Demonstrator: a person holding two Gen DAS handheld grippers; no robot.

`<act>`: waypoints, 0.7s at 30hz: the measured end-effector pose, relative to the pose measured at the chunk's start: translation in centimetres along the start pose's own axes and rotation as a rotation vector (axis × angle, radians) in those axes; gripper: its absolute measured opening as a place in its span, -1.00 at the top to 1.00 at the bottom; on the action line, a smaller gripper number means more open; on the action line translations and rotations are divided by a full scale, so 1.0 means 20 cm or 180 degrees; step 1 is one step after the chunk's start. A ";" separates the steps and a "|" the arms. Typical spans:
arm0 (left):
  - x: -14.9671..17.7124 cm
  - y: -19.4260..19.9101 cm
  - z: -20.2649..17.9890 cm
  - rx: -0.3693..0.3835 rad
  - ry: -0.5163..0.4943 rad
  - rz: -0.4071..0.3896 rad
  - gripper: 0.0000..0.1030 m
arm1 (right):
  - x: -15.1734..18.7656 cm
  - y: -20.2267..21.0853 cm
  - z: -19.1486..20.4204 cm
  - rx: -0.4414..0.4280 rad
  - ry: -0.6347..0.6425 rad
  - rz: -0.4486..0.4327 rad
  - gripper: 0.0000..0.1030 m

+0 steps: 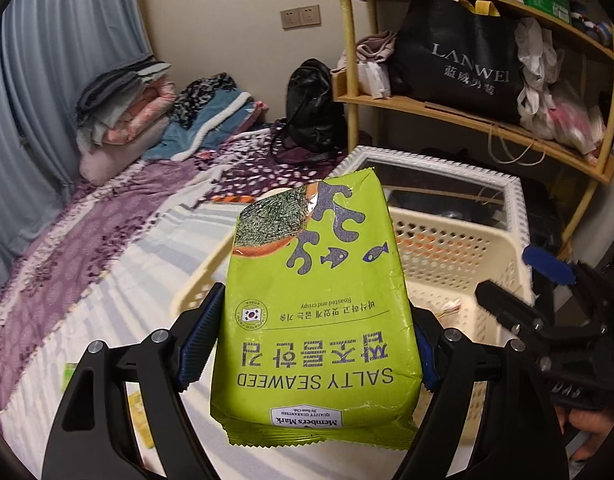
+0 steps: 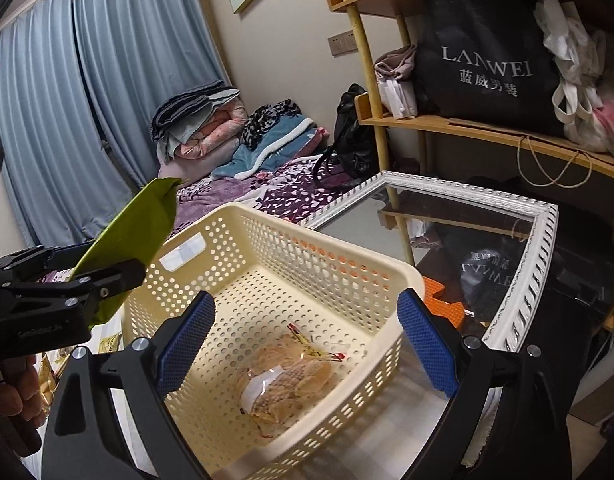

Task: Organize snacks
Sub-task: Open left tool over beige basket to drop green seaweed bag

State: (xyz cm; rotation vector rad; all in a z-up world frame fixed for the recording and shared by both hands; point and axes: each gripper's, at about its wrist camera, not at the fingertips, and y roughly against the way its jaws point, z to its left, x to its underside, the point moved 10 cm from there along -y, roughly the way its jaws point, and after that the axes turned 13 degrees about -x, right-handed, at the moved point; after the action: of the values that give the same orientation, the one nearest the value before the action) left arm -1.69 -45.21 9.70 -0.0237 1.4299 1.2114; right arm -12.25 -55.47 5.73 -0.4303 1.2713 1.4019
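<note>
Seaweed packet (image 1: 319, 304) clamped in left claw (image 1: 307, 344), cream basket (image 2: 347, 264) beyond

The cream perforated plastic basket (image 2: 267, 280) sits on the purple-and-white patterned bed (image 1: 107, 240), with the clear-wrapped pastry packet (image 2: 283, 384) lying on its floor. The white-framed rectangular mirror (image 2: 519, 280) lies just beyond the basket, between it and the curved wooden shelf unit (image 2: 467, 128). On that shelf stands the black LANWEI shopping bag (image 2: 483, 64). The green salty seaweed packet (image 1: 319, 308) is held above the bed, before the basket and to its left. Folded blankets (image 1: 123, 104) are piled at the bed's far end.
</note>
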 end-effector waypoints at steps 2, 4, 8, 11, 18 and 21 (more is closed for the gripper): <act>-0.02 -0.02 -0.05 0.0205 0.0070 0.0022 -0.83 | 0.00 0.01 -0.01 0.0028 -0.0005 -0.0007 -0.78; -0.03 -0.04 -0.05 0.0212 0.0132 0.0036 -0.89 | 0.00 0.02 -0.03 0.0044 -0.0016 -0.0003 -0.78; -0.01 -0.06 0.00 0.0166 0.0220 0.0084 -0.89 | 0.00 0.03 -0.04 0.0053 -0.0036 -0.0006 -0.78; 0.02 -0.06 0.07 0.0109 0.0292 0.0126 -0.89 | 0.00 0.02 -0.01 0.0021 -0.0033 -0.0009 -0.78; 0.08 -0.03 0.25 -0.0030 0.0460 0.0151 -0.89 | -0.02 0.03 0.16 -0.0143 0.0109 -0.0049 -0.78; 0.10 -0.01 0.33 -0.0105 0.0524 0.0153 -0.93 | -0.03 0.03 0.25 -0.0242 0.0163 -0.0067 -0.79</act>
State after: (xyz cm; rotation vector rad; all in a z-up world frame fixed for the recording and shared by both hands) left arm 2.66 -39.73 9.66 -0.1147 1.5607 1.2966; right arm -10.67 -51.33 8.35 -0.5329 1.2540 1.4328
